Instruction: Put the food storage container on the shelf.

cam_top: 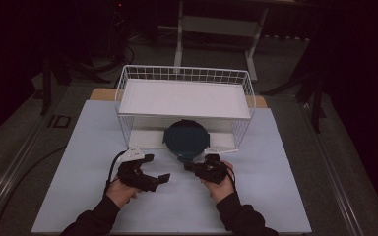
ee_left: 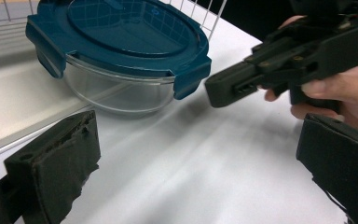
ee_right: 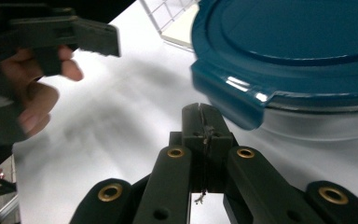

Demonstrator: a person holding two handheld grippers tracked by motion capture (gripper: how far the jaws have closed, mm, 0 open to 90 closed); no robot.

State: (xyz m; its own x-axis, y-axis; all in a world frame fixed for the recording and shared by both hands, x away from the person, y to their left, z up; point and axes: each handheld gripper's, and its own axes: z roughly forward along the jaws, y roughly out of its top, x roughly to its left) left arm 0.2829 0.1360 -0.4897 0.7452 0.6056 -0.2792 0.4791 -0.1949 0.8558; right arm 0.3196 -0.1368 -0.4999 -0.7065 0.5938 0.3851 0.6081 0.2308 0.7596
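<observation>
A round glass container [cam_top: 186, 138] with a dark teal clip lid [ee_left: 121, 32] sits at the front of the wire rack's lower level, jutting out onto the table. My left gripper [cam_top: 157, 168] is open to the left of it, its pads [ee_left: 60, 163] wide apart with nothing between them. My right gripper [cam_top: 188, 167] is shut and empty, just in front of the container. In the right gripper view its closed tips [ee_right: 204, 126] sit beside a lid clip [ee_right: 233, 102], and I cannot tell whether they touch it. The glass bowl [ee_left: 116, 91] looks empty.
The white wire rack [cam_top: 184, 73] with a flat white shelf [cam_top: 184, 98] stands at the back of the pale table mat [cam_top: 177, 211]. The two grippers face each other closely in front of it. Dark floor and metal frame legs lie beyond the table.
</observation>
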